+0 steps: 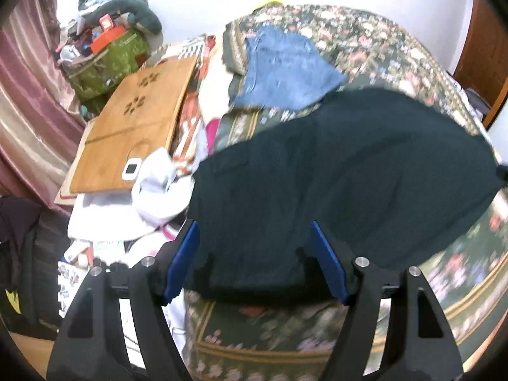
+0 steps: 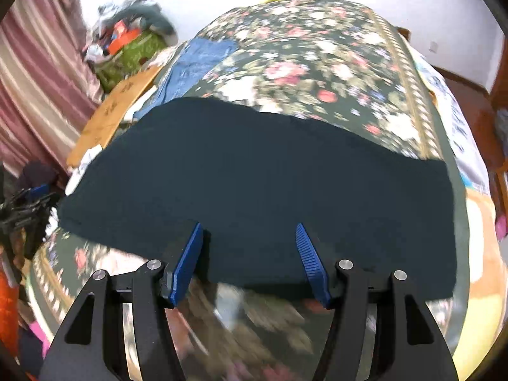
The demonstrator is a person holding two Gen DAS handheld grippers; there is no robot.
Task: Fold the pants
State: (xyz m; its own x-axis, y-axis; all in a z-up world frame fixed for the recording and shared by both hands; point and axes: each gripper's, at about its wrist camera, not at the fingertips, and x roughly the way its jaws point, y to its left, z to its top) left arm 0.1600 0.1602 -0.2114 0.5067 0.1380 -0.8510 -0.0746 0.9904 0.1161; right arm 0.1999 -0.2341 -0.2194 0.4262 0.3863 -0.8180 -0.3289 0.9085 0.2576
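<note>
Dark teal pants (image 1: 349, 171) lie spread across the flowered bedspread (image 1: 381, 41), and in the right wrist view the pants (image 2: 254, 171) form a long band running from left to right. My left gripper (image 1: 254, 223) hovers over their near left end, its blue pads wide apart with the cloth showing flat between them. My right gripper (image 2: 249, 224) stands over the near edge of the pants, jaws apart and not pressing the cloth. The left gripper (image 2: 28, 203) also shows at the left edge of the right wrist view.
Folded blue jeans (image 1: 285, 73) rest on the bedspread beyond the pants. Left of the bed are a wooden board (image 1: 136, 120), white laundry (image 1: 155, 184), a stuffed green bag (image 1: 108, 60) and a pink curtain (image 1: 28, 95). A brown door (image 1: 485, 57) stands at right.
</note>
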